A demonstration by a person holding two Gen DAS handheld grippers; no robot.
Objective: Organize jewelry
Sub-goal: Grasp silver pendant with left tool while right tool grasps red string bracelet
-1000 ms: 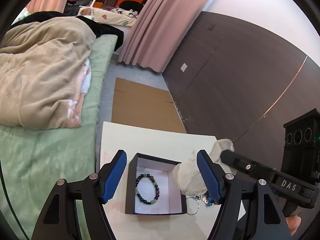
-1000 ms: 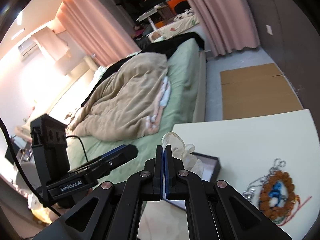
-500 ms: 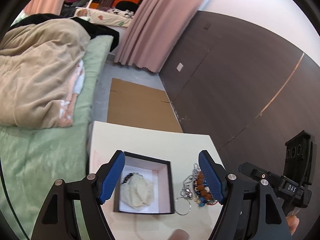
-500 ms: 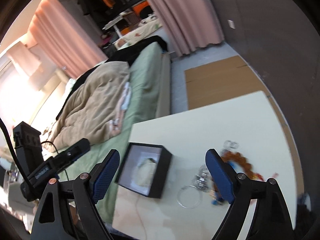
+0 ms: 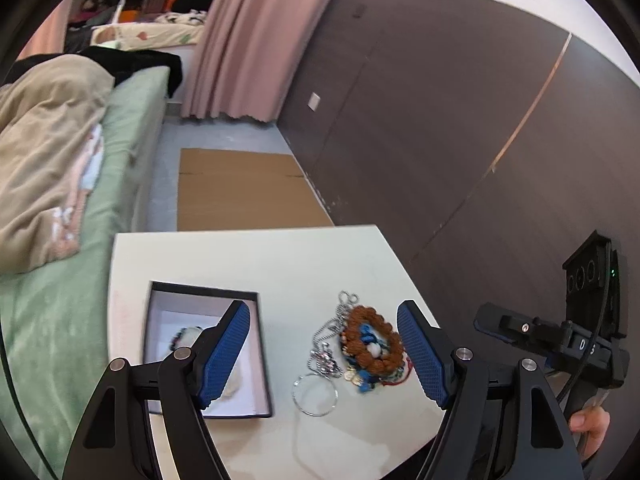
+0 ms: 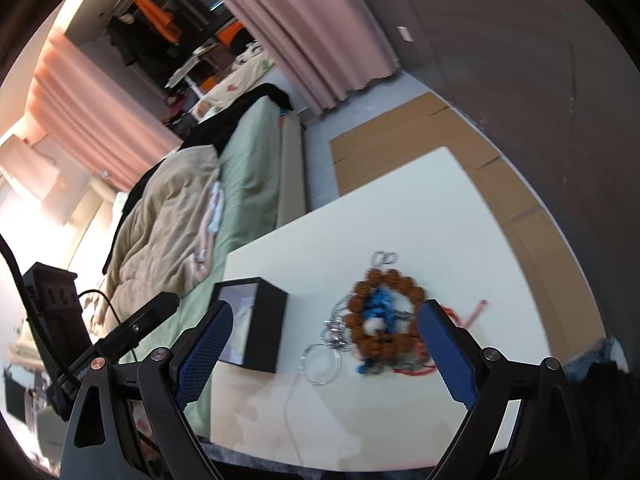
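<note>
A black jewelry box (image 5: 208, 344) with a white lining sits on the white table (image 5: 280, 264); a dark bead bracelet (image 5: 182, 334) and a pale cloth lie inside, partly hidden by my left finger. Right of it lies a pile: a brown bead bracelet (image 5: 372, 340), a silver chain (image 5: 332, 332), a silver ring (image 5: 315, 394), blue and red pieces. My left gripper (image 5: 324, 354) is open and empty above the pile. My right gripper (image 6: 324, 344) is open and empty above the brown bracelet (image 6: 384, 316) and ring (image 6: 321, 364), with the box (image 6: 256, 324) to the left.
A bed with a green sheet (image 5: 52, 300) and beige blanket (image 5: 44, 160) runs along the table's left side. Flat cardboard (image 5: 240, 192) lies on the floor beyond. A dark wall panel (image 5: 460, 140) stands to the right. A thin white cord (image 6: 290, 408) lies on the table.
My right gripper opened and let the pale cloth go into the box, then swung right over the jewelry pile. My left gripper also moved right, from the box toward the pile.
</note>
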